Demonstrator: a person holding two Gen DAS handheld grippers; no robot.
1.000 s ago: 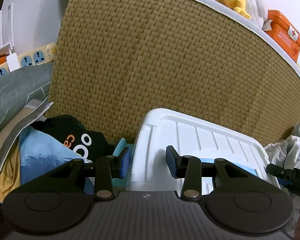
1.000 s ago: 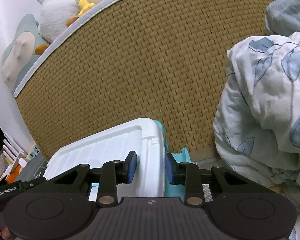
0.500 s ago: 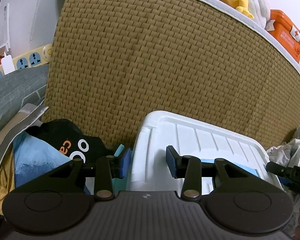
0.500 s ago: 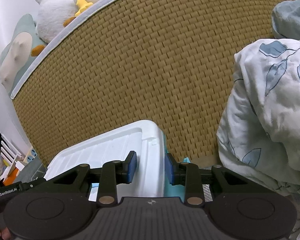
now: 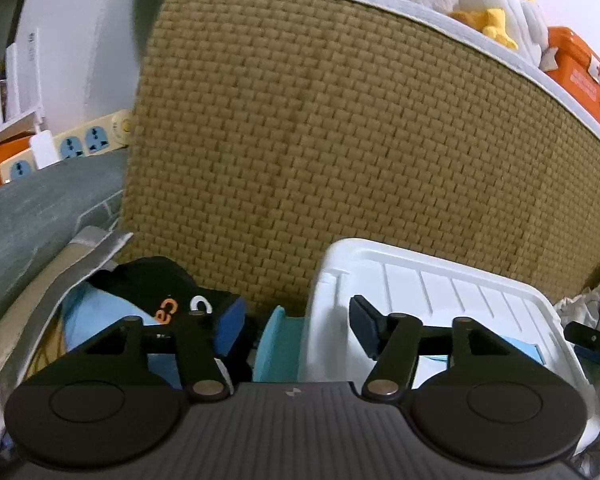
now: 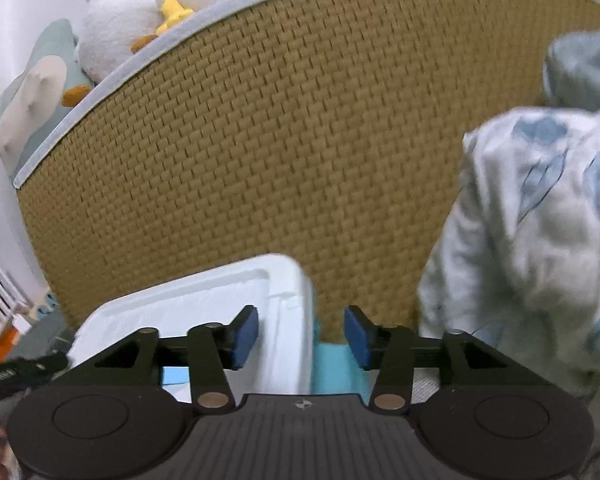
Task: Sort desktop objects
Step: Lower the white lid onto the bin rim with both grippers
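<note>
A white plastic storage box with a ribbed lid (image 5: 440, 288) rests against a woven tan wall. A teal latch (image 5: 278, 344) sticks out at its left end. My left gripper (image 5: 296, 330) is open, its jaws straddling that left end without pressing on it. In the right wrist view the same box (image 6: 204, 304) shows its right end and another teal latch (image 6: 332, 368). My right gripper (image 6: 300, 338) is open too, one pad over the lid and the other outside the end wall.
The woven tan panel (image 5: 340, 140) rises right behind the box. A black cap (image 5: 156, 288) and blue cloth lie left of it, and a power strip (image 5: 80, 146) further left. A floral quilt (image 6: 532, 240) crowds the right. Plush toys (image 5: 480, 0) and an orange case (image 5: 580, 64) sit on top.
Both grippers have opened wider around the ends of the white box, letting go of its edges. The views have shifted slightly, and the box stays against the woven panel.
</note>
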